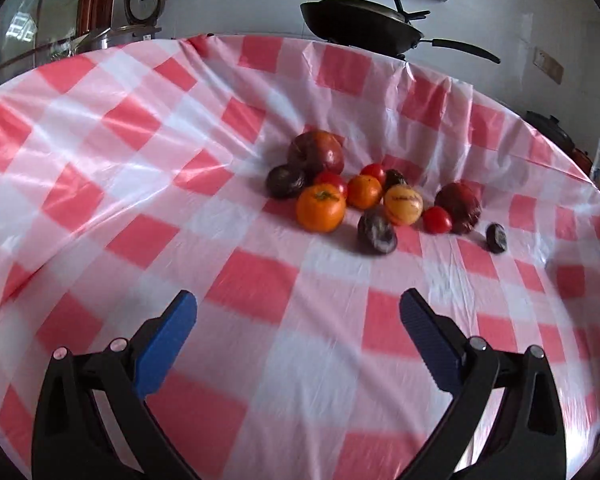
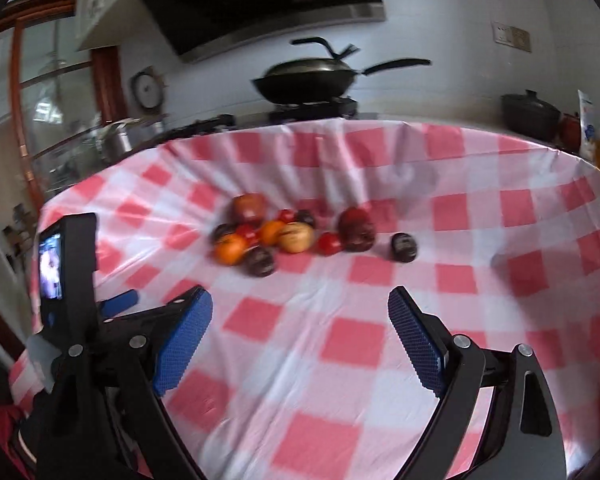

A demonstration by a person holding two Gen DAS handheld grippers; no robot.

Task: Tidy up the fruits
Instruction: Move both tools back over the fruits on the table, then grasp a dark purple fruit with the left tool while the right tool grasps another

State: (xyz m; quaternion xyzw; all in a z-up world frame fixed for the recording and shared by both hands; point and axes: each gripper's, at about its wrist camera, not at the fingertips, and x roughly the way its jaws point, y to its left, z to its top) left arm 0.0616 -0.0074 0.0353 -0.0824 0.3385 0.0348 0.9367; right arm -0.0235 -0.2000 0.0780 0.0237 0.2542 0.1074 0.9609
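Observation:
A loose heap of fruit lies mid-table on the red-and-white checked cloth (image 1: 260,280): a large orange (image 1: 321,208), a smaller orange (image 1: 364,191), a yellow striped fruit (image 1: 403,204), two dark red apples (image 1: 317,151) (image 1: 458,207), small red tomatoes (image 1: 437,220) and dark passion fruits (image 1: 377,236). One passion fruit (image 1: 496,237) lies apart to the right; it also shows in the right wrist view (image 2: 404,246). My left gripper (image 1: 298,316) is open and empty, short of the heap. My right gripper (image 2: 300,312) is open and empty, also short of the heap (image 2: 280,236).
A black wok (image 1: 360,24) sits on a stove beyond the table's far edge. A dark pot (image 2: 530,114) and packets stand at the back right. The left gripper's body with its small screen (image 2: 66,272) is close at the left of the right wrist view.

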